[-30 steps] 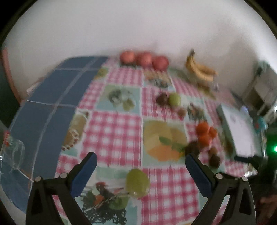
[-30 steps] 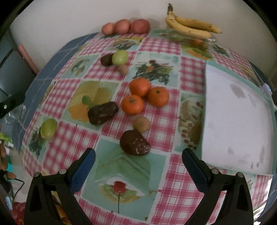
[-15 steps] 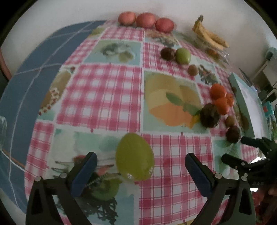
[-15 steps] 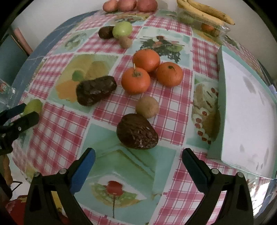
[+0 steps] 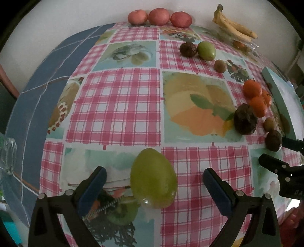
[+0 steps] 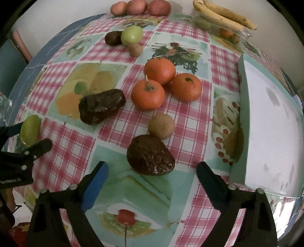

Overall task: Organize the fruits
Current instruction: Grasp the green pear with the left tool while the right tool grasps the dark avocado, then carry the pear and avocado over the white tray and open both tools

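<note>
Two grippers over the checked tablecloth. Left gripper, bottom of its frame: fingers spread wide, gripping nothing; a green mango lies on the cloth between them, touching neither pad. Right gripper, bottom of its frame: fingers likewise wide apart and empty; a dark avocado sits just ahead of them, a kiwi touching its far side. Centre: three tangerines clustered. Right edge: a white tray. Top right: bananas.
</note>
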Demonstrator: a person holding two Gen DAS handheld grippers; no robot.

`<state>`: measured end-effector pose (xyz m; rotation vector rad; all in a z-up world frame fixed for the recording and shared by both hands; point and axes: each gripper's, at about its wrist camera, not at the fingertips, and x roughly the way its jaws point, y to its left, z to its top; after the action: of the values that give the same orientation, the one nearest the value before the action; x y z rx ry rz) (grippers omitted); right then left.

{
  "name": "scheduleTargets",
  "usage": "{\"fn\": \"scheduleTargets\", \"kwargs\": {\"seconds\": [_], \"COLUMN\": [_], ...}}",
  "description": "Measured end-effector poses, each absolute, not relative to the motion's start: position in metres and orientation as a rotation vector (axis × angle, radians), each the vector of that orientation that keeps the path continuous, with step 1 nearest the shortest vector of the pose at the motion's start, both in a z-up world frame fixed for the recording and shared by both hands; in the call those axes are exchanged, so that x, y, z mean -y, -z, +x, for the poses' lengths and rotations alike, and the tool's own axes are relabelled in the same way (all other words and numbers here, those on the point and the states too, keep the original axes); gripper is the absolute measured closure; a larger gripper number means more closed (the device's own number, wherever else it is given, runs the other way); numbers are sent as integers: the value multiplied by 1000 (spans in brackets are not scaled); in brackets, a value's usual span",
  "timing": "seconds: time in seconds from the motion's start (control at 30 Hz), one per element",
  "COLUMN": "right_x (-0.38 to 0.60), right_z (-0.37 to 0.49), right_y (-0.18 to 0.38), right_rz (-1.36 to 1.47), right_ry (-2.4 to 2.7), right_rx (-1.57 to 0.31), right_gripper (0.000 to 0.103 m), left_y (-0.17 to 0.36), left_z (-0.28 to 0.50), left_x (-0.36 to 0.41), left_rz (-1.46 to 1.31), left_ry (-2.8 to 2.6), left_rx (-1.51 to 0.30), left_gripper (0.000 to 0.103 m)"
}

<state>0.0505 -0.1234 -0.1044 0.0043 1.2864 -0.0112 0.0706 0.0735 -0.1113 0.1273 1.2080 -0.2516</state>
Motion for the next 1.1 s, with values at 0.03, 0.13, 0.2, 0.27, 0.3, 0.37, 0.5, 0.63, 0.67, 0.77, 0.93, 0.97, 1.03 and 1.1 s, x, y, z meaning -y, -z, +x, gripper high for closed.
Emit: {"fn": "scheduleTargets", "kwargs": {"seconds": [0.03,0.13,0.2,0.27,0.3,0.37,0.5,0.63,0.67,0.77,0.93,0.97,1.03,1.1], "right_x": [124,127,129,134,138,142,152,161,163,167,178,177,182,188], "right_z": [53,55,57,58,58,59,59,57,58,56,51,47,42,39], "right_y": [104,104,102,99,97,95,90,85,84,83,79,76,68,56], "right_rz": [12,19,26,36,43,56,84,149,159,202,278,291,316,322], "right_ry": [15,25,38,49,53,64,68,45,44,36,34,37,40,60], "right_rx": [-1287,-1285,-1277,-1267,-1264,-1259,-1245,-1244,-1246,-1251,-1238,-1227,-1198,-1163], "right_gripper": [11,12,15,24,25,31,47,62,62,62,62,62,62,62], "left_y": [111,112,112,113,113,113,110,101,100,96,87,82,71,55], "left_z": [70,70,70,71,72,73,73,70,68,70,70,71,75,80], "left_x": [-74,-75,-74,-74,-75,-73,-69,-62,-62,-64,-67,-69,-69,-66], "left_rz": [133,132,134,129,125,126,132,154,155,121,103,81,43,7], "left_ry": [248,241,237,229,225,216,217,252,254,254,245,247,246,244], "left_rx": [-1204,-1206,-1210,-1218,-1219,-1221,-1229,-1231,-1233,-1249,-1247,-1240,-1229,-1211], "left_gripper": [0,0,0,0,0,0,15,44,49,62,62,62,62,62]}}
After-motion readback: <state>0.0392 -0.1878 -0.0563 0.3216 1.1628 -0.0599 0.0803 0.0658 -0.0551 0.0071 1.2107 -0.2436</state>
